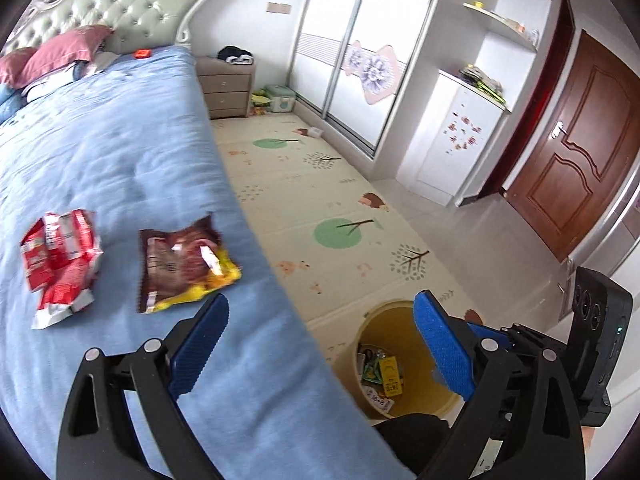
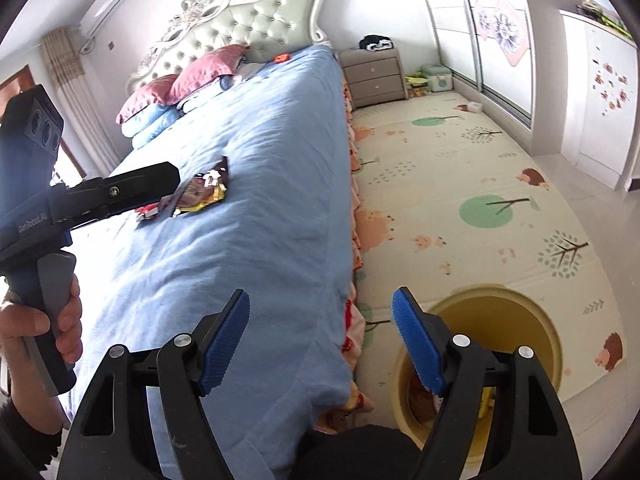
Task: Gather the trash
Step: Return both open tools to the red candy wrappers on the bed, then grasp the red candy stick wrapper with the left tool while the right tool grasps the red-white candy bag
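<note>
A crumpled red snack wrapper (image 1: 60,262) and a brown-and-yellow snack bag (image 1: 182,266) lie on the blue bedspread (image 1: 120,160). My left gripper (image 1: 320,322) is open and empty, just short of the brown bag, above the bed's edge. A yellow bin (image 1: 404,364) with several wrappers inside stands on the floor beside the bed. My right gripper (image 2: 320,320) is open and empty over the bed's edge, with the bin (image 2: 500,320) below its right finger. The brown bag (image 2: 204,190) shows farther up the bed, and the red wrapper is mostly hidden by the left gripper's body (image 2: 100,196).
A patterned play mat (image 1: 340,216) covers the floor between bed and wardrobe (image 1: 360,60). A nightstand (image 1: 226,84) and a green box (image 1: 282,98) stand at the far end. Pillows (image 1: 60,54) lie by the headboard. A brown door (image 1: 580,152) is at right.
</note>
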Demonstrator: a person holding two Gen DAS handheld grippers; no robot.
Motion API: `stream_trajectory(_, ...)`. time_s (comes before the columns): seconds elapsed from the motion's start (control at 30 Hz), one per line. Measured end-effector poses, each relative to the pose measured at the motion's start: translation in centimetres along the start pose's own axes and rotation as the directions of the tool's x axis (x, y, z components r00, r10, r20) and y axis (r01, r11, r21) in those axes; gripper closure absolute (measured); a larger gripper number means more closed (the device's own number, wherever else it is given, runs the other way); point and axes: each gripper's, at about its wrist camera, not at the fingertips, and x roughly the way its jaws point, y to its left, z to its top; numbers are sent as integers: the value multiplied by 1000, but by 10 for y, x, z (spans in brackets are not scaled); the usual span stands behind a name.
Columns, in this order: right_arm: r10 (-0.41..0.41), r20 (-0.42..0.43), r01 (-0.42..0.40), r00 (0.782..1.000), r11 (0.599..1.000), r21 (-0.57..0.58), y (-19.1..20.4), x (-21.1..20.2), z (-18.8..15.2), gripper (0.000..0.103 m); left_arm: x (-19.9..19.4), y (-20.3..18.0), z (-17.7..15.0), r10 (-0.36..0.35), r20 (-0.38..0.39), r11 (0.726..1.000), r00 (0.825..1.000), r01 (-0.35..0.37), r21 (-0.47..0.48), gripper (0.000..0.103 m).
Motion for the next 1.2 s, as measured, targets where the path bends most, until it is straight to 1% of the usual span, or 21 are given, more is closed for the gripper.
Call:
stream_trajectory(0.1,44,1,-44,999,998,-52,36,14,14,31,-17,45,3,60,17,996,998,-59,-60,9)
stream_trajectory(0.27,104,-17,-106,994,987,-120,91,44,38,32,-38,111,5,137,34,978,990,-130,-161,9)
stream_trajectory(0.43,149,-41,-154,988,975,-160,133,75,59,34,-48,160,5,177,45,958,983,-161,-239,9)
stream_trajectory(0.57,177,-66,-186,982,968,-168,153,99,74,35,-47,195,10,196,38,939,980,-177,-295,8)
stream_trajectory(0.63,185,-83,-197,979,966,-168,162,113,80,36,-40,212,15,190,9,931,982,-177,-319,8)
stream_trajectory(0.7,193,-108,-208,975,964,-165,170,129,89,36,-34,230,20,149,-9,924,989,-143,-356,8)
stream_trajectory(0.77,194,-124,-212,973,965,-156,176,145,100,36,-32,246,23,129,0,906,992,-118,-406,8)
stream_trajectory(0.8,195,-134,-214,972,965,-153,179,153,106,36,-31,256,26,126,-3,897,992,-115,-428,8)
stream_trajectory(0.9,197,-150,-219,969,965,-146,188,174,121,37,-26,278,32,133,-14,881,991,-124,-457,8)
stream_trajectory(1.07,220,-193,-250,956,956,-152,199,198,130,38,-13,299,31,84,-13,867,996,-80,-492,8)
stream_trajectory(1.17,220,-201,-251,955,957,-146,198,209,136,38,-5,306,26,71,-24,860,997,-73,-505,8)
stream_trajectory(1.2,231,-206,-261,951,956,-131,197,214,137,38,-3,307,23,60,-29,860,998,-66,-506,8)
